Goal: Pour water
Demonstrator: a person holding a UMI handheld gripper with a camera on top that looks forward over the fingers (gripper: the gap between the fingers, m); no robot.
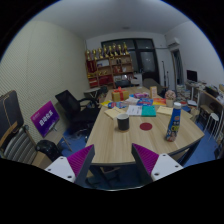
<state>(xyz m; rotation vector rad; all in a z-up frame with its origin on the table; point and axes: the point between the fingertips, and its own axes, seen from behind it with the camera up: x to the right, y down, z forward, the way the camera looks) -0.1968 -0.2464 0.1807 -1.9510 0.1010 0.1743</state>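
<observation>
Approach to pouring. The jaws [113, 160] stand wide open and empty. A dark cup [123, 121] stands upright on the table [120, 142], well ahead of them, nearly centred; a blue bottle [174, 124] stands to the right.

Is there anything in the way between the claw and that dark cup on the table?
Nothing visible blocks it. The claw is open, hanging over the near edge of the table, and only bare wood lies between it and the cup. The blue bottle stands off to the right, clear of that path.
</observation>
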